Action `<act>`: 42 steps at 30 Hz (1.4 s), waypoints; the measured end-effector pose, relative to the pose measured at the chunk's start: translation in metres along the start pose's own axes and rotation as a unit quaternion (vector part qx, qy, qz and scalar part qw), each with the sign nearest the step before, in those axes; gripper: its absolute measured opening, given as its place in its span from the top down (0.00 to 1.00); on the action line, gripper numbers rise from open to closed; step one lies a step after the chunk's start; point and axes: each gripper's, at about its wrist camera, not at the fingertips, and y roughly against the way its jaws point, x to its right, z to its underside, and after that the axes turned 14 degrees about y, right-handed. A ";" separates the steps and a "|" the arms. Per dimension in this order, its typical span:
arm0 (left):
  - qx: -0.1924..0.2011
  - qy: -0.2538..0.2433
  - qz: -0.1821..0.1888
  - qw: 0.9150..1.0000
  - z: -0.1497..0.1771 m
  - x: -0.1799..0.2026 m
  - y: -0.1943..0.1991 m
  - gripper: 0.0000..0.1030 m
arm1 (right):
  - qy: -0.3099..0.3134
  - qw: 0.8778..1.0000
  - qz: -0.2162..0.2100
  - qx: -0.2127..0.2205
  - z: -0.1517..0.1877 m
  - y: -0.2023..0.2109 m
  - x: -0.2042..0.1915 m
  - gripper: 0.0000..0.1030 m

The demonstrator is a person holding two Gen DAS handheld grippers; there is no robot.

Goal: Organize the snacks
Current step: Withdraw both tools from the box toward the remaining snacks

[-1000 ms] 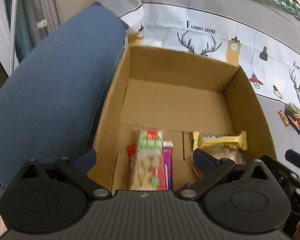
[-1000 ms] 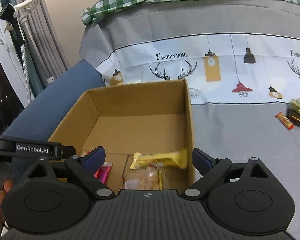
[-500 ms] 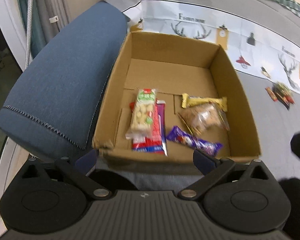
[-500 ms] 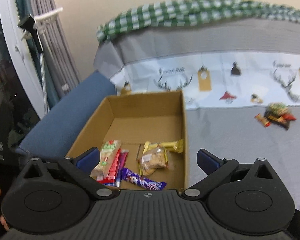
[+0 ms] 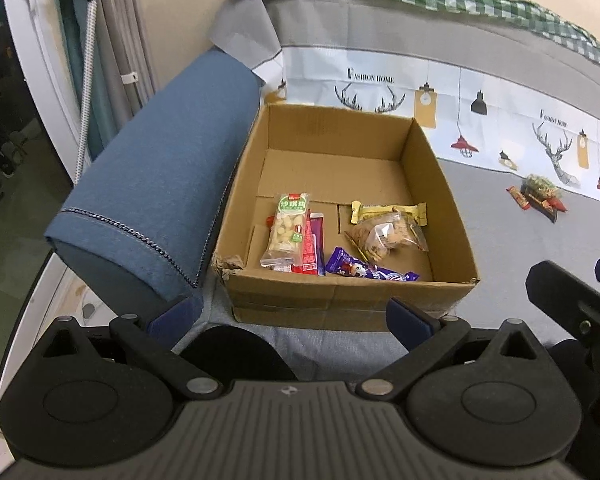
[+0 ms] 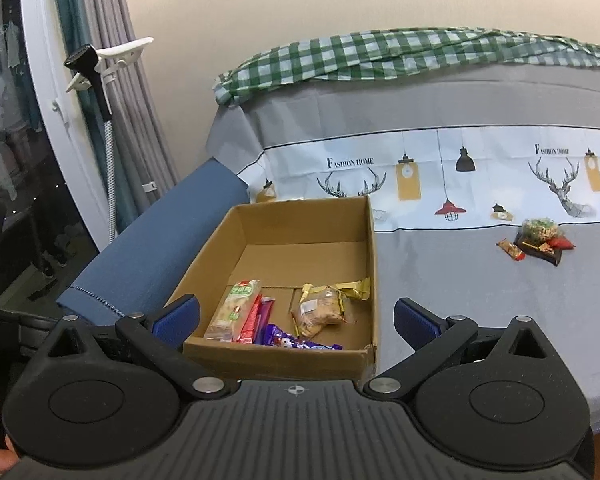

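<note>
Both grippers, left [image 5: 292, 316] and right [image 6: 296, 318], gape empty before the box [image 5: 356, 304]; remaining snacks [image 6: 538, 240] lie well right on the cloth; swing right, descend over one wrapper, pinch across its narrow side.

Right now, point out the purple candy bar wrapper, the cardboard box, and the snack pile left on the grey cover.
purple candy bar wrapper [image 5: 370, 271], left wrist view, middle of the wrapper.
cardboard box [image 5: 340, 298], left wrist view, near outer wall.
snack pile [image 6: 538, 240], right wrist view, middle of the heap.
</note>
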 end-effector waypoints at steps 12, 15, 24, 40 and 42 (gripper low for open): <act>0.040 -0.023 0.011 0.999 0.015 0.015 0.040 0.00 | 0.009 0.999 0.005 0.053 0.005 0.048 -0.001 0.01; 0.045 -0.029 0.013 0.998 0.015 0.018 0.044 0.00 | 0.002 0.998 0.007 0.059 0.006 0.053 0.003 0.01; 0.058 -0.040 0.012 0.997 0.018 0.023 0.054 0.00 | -0.001 0.997 0.006 0.075 0.007 0.063 0.004 0.01; 0.044 -0.054 0.013 0.998 0.017 0.033 0.043 0.00 | -0.012 0.997 0.004 0.070 0.011 0.060 0.010 0.01; 0.041 -0.061 0.013 0.997 0.017 0.040 0.038 0.00 | -0.016 0.998 0.004 0.068 0.013 0.057 0.013 0.01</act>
